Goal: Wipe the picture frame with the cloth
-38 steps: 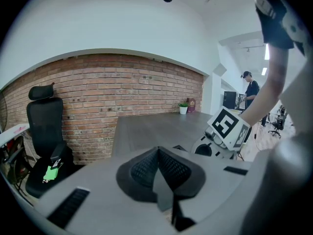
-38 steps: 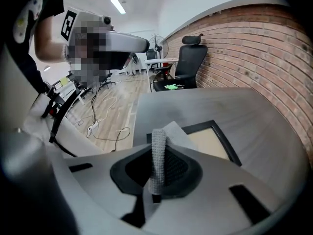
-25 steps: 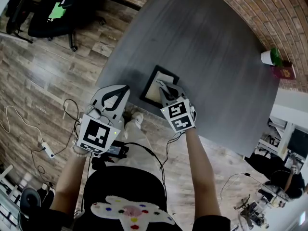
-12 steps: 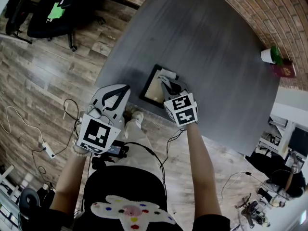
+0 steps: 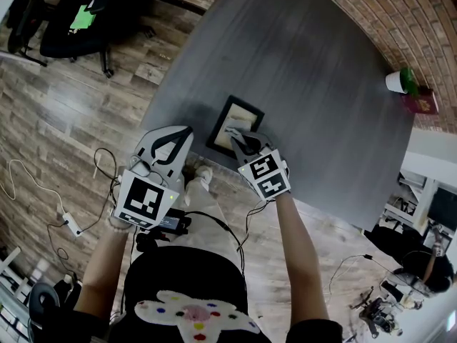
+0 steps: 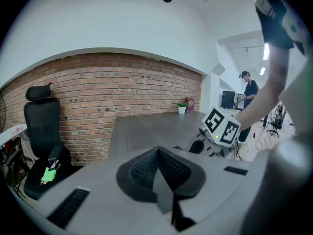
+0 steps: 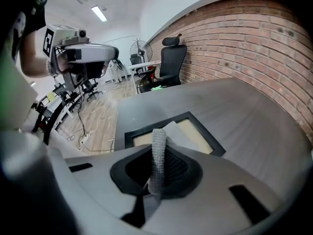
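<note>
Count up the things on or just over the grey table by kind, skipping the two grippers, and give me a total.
Picture frame: 1
Cloth: 1
Potted plant: 1
Dark red object: 1
Total: 4

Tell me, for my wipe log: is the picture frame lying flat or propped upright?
Lying flat: the picture frame rests face-up on the grey table.
</note>
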`<action>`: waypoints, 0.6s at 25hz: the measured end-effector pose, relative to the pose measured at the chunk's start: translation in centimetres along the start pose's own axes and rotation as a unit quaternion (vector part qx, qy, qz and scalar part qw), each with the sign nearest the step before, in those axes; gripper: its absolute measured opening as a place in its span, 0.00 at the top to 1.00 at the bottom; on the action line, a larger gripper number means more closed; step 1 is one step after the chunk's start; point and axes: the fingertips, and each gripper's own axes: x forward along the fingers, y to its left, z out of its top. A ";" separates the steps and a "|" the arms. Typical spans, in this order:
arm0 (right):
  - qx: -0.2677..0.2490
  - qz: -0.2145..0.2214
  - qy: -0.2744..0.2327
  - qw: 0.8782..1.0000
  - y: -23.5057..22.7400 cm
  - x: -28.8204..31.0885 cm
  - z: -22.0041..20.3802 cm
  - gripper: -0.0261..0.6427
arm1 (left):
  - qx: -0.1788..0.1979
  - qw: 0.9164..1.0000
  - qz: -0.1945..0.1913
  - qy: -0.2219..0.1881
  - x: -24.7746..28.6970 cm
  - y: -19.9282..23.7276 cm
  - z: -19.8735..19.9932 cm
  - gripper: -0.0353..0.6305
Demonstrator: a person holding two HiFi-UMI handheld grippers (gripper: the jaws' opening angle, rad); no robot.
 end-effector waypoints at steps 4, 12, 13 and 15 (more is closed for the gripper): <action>-0.006 0.031 0.003 0.999 1.9 -0.2 -0.3 0.92 | 0.001 1.000 -0.002 0.000 0.0 -0.2 0.0 0.93; -0.018 0.057 0.001 0.998 3.5 -1.0 -0.6 0.92 | 0.002 1.000 -0.004 -0.002 0.0 -0.3 0.0 0.93; -0.018 0.053 0.001 0.998 3.3 -1.1 -0.7 0.92 | 0.003 1.000 -0.004 -0.002 0.0 -0.3 0.0 0.93; -0.017 0.042 0.001 0.999 2.6 -1.1 -0.8 0.92 | 0.006 1.000 -0.006 -0.002 0.2 -0.4 0.1 0.93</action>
